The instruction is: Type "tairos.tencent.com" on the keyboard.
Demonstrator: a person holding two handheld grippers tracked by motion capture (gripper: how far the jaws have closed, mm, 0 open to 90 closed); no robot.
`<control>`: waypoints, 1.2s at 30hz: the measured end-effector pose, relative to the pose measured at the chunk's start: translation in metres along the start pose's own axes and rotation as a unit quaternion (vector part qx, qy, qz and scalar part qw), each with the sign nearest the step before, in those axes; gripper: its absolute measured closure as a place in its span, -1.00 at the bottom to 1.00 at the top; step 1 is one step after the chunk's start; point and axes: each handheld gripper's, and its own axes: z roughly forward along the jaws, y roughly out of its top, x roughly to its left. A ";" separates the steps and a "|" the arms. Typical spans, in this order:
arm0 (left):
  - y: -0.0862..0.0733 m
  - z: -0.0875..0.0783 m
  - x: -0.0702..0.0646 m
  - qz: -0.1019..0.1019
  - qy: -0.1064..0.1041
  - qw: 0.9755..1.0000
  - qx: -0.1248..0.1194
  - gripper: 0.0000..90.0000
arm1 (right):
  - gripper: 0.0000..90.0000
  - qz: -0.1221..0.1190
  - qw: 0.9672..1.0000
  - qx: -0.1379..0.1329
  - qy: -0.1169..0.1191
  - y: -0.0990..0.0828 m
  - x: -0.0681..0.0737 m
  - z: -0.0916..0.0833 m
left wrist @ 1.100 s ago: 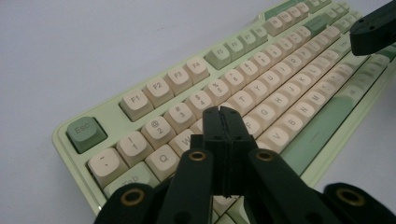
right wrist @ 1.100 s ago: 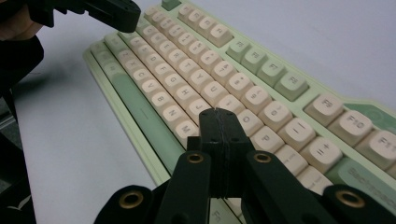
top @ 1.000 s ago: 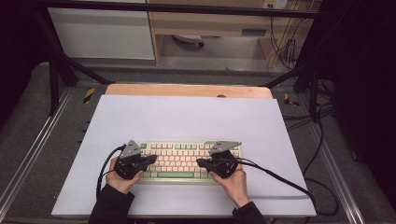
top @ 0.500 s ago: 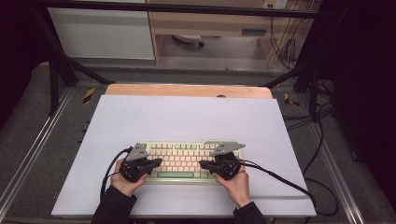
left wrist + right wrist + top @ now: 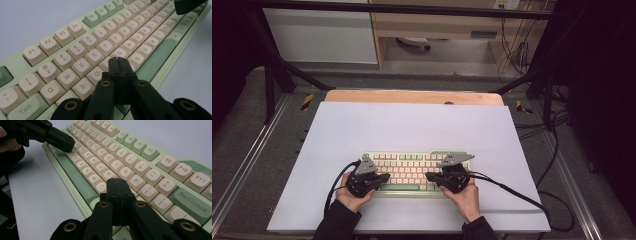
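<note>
Low in the middle of the high view, a pale green keyboard (image 5: 414, 170) with cream keys is lying flat on the white table cover (image 5: 412, 125), its long side running left to right across the frame. A person's two hands are coming in from the bottom edge, each one carrying a black gripper over an end of the key field. The left gripper (image 5: 384, 177) is sitting over the lower left part of the keyboard and pointing toward the frame's right; the right gripper (image 5: 429, 177) is sitting over the lower right part and pointing toward the frame's left, so the two tips are facing each other with a stretch of keys between them.

Seen through the left gripper view, the left gripper's (image 5: 118, 60) jaws are pressing flat together with nothing between them, and their joined tip is hovering at the keys beside G, at centre frame; whether it is touching a key I cannot tell. Seen through the right gripper view, the right gripper's (image 5: 116, 180) jaws are likewise pressing together on nothing, with their tip sitting just below the P key near the middle of the frame. At the upper left of that view the left gripper's closed tip is resting at the far keys, just above the long green space bar (image 5: 75, 176).
</note>
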 end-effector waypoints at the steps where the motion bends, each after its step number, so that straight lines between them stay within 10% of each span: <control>1: 0.000 0.001 0.000 0.000 0.000 1.000 0.001 1.00 | 1.00 -0.001 1.000 -0.002 0.000 0.000 0.000 0.000; 36: 0.005 -0.011 0.008 -0.010 0.017 1.000 -0.023 1.00 | 1.00 0.000 1.000 -0.004 -0.001 0.000 -0.001 -0.002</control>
